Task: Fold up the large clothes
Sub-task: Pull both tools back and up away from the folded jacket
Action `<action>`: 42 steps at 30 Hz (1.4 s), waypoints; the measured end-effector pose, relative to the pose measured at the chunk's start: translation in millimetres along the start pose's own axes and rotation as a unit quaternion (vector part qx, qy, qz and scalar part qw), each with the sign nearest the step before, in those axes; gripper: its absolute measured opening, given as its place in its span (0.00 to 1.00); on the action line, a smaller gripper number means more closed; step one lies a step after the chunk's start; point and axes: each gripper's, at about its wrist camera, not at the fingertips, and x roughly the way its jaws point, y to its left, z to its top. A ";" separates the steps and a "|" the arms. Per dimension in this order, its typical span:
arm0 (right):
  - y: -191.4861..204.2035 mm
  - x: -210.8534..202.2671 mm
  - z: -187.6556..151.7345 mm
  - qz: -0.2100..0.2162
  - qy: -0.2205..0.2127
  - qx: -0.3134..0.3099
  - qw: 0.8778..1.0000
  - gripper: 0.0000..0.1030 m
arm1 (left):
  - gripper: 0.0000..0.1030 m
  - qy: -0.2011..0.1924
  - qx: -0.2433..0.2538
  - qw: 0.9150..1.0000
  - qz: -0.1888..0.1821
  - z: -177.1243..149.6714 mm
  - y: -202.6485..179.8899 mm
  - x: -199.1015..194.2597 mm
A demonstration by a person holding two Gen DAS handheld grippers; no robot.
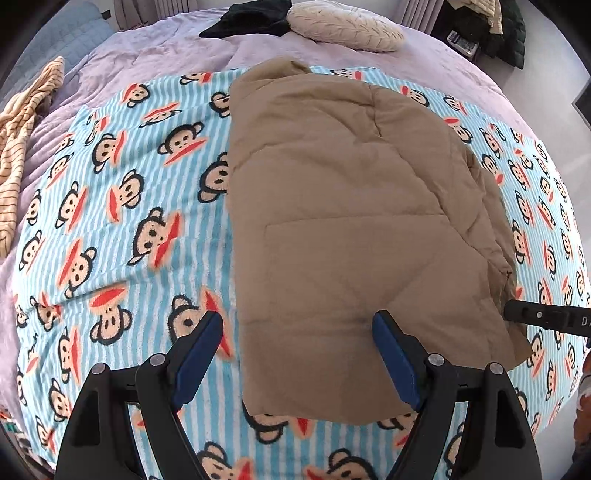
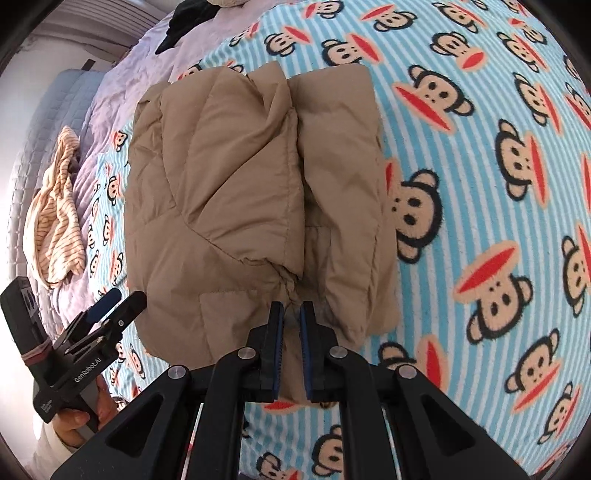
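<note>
A tan quilted jacket (image 1: 354, 229) lay folded into a thick bundle on a blue-and-white striped blanket (image 1: 122, 206) printed with cartoon monkey faces, which was spread over a bed covered in a pale lilac quilt (image 1: 177, 48).

The left gripper (image 1: 297, 325) hung above the jacket's near left corner with its blue-padded fingers spread wide, holding nothing; one finger stood over the blanket just beside the jacket's left edge, the other over the tan fabric itself. Whether either tip touched the cloth could not be told.

In the right wrist view, the right gripper (image 2: 291, 310) had its fingers drawn nearly together, pinching a gathered fold of fabric at the jacket's near edge, where the two folded halves met along a central seam. From the left wrist view, only the black tip of that gripper showed, at the jacket's right edge.

A person's hand (image 2: 79, 419) gripped the handle of the left tool, down and to the left of the jacket in the right wrist view.

Beyond the jacket's far end, a cream textured cushion (image 1: 345, 29) and a black garment (image 1: 247, 18) rested on the lilac quilt. Well to the jacket's left, off the monkey blanket, a cream garment with thin orange stripes (image 1: 22, 125) lay crumpled on the quilt. A dark pile of clothing (image 1: 498, 29) sat off the bed beyond the jacket's far right corner.
</note>
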 end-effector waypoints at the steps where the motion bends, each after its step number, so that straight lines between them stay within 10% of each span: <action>1: 0.9 -2.2 -1.0 -0.003 0.001 0.000 1.000 0.10 | 0.81 0.001 0.000 1.000 -0.002 0.1 -1.0 -1.6; 16: 17.5 -20.2 -25.7 -0.036 -0.015 0.010 0.999 0.10 | 0.81 0.003 -0.008 1.000 -0.025 -7.6 7.6 -19.1; 19: 20.3 -22.2 -30.9 -0.038 -0.019 0.014 0.999 0.10 | 0.99 -0.002 -0.004 1.000 -0.020 -9.0 10.2 -23.7; 34: 25.5 -47.5 -48.7 -0.071 -0.057 -0.037 0.995 0.11 | 0.99 -0.022 -0.001 0.999 0.031 -24.5 -3.5 -58.5; 35: 24.5 -51.4 -51.4 -0.074 -0.063 -0.042 0.994 0.17 | 0.99 -0.029 -0.002 0.999 0.040 -26.9 -7.4 -63.7; 37: 23.0 -57.6 -55.9 -0.083 -0.073 -0.045 0.993 0.79 | 0.99 -0.040 -0.004 0.997 0.059 -31.3 -14.5 -73.5; 42: 18.5 -77.5 -70.8 -0.068 -0.081 -0.065 0.992 0.85 | 0.99 -0.053 -0.027 0.996 0.064 -47.4 -27.6 -97.9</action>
